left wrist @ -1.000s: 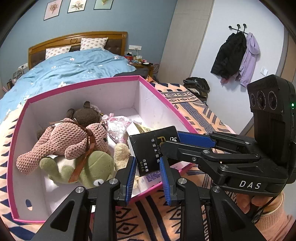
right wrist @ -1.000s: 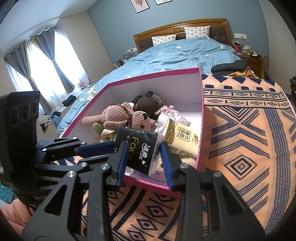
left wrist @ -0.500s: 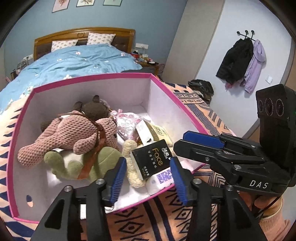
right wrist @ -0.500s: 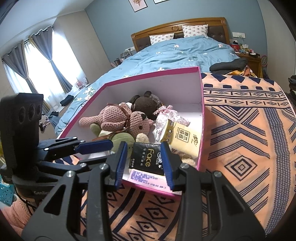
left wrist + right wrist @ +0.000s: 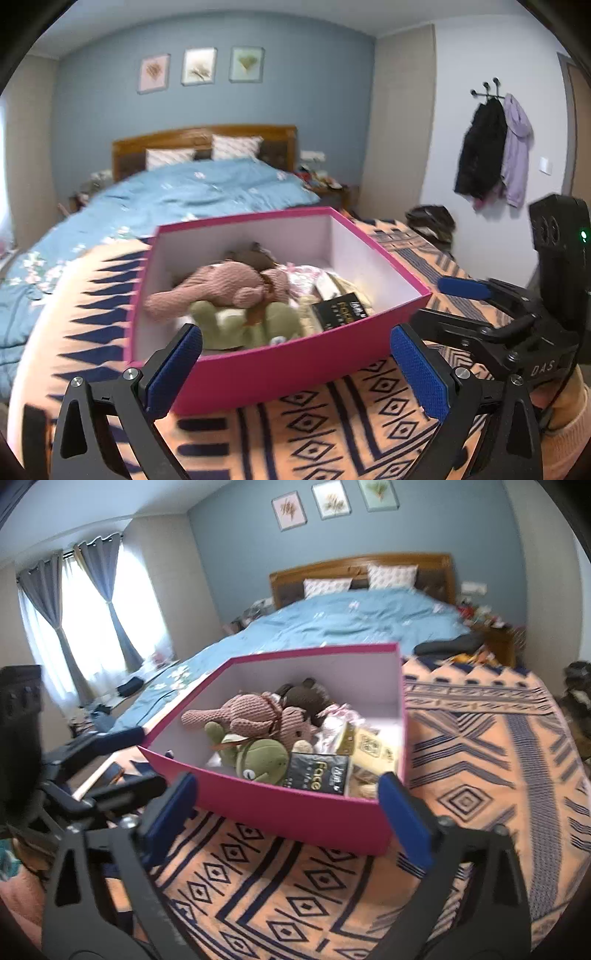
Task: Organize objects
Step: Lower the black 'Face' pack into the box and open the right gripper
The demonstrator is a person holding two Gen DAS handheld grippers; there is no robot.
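Both grippers sit at the near side of the patterned blanket (image 5: 480, 746), each aimed at the pink box (image 5: 280, 365). Left gripper (image 5: 295, 363): jaws opening, 2 blue pads spread wide, nothing between them but the box's near wall behind; no contact with the box visible. Right gripper (image 5: 286, 805): jaws opening, pads likewise spread wide, nothing pinched; its pads flank the near wall of the box without pressing it, as far as the blurred frame shows. The box stands open on the blanket, toward the blanket's far edge where the blue bedding (image 5: 351, 620) begins. Contents, all inside the box: pink knitted plush (image 5: 251, 716) lying across the middle, on top of a green plush (image 5: 258, 755); dark brown plush (image 5: 306, 698) behind it, toward the far wall; black tissue pack (image 5: 319, 775) marked "Face" against the near wall, toward the box's right near corner; yellow-and-white pack (image 5: 369, 744) just beside it, along the right wall; a floral pink-and-white bundle (image 5: 340, 716) between the brown plush and the yellow pack. In the left wrist view the right gripper's body shows at the right edge, with a peach sleeve (image 5: 569, 424) below it. 2 jackets (image 5: 495, 147) hang on wall hooks; 3 framed prints (image 5: 201, 66) hang above the headboard.
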